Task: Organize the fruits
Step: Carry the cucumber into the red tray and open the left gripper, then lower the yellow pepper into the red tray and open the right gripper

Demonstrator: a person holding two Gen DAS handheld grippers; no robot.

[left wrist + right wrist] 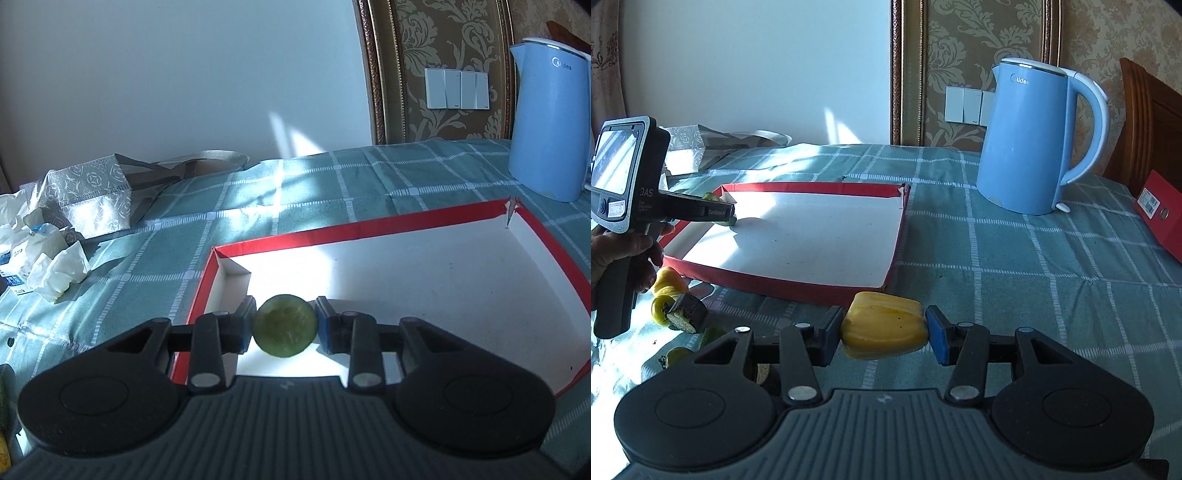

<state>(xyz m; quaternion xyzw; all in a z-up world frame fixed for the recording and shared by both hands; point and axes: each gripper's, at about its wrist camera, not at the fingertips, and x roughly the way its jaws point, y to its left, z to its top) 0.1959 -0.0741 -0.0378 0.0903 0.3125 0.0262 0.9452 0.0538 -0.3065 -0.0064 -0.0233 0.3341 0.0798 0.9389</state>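
My left gripper (285, 325) holds a round green fruit (285, 325) between its pads, low over the near left corner of a shallow white tray with a red rim (354, 225). In the right wrist view that gripper (720, 212) reaches in from the left, with the green fruit (730, 221) showing under its fingers. My right gripper (884, 326) is shut on a yellow fruit (884, 326), just in front of the tray's near rim (775, 282). The tray's floor is bare white.
More fruits lie left of the tray: a yellow one (669, 280), a yellow-green one (660, 311) and a dark cut piece (687, 314). A blue kettle (1027, 140) stands behind the tray on the right, a red box (1160, 218) at the far right. Tissues (55, 269) and a patterned bag (92, 192) lie at the left.
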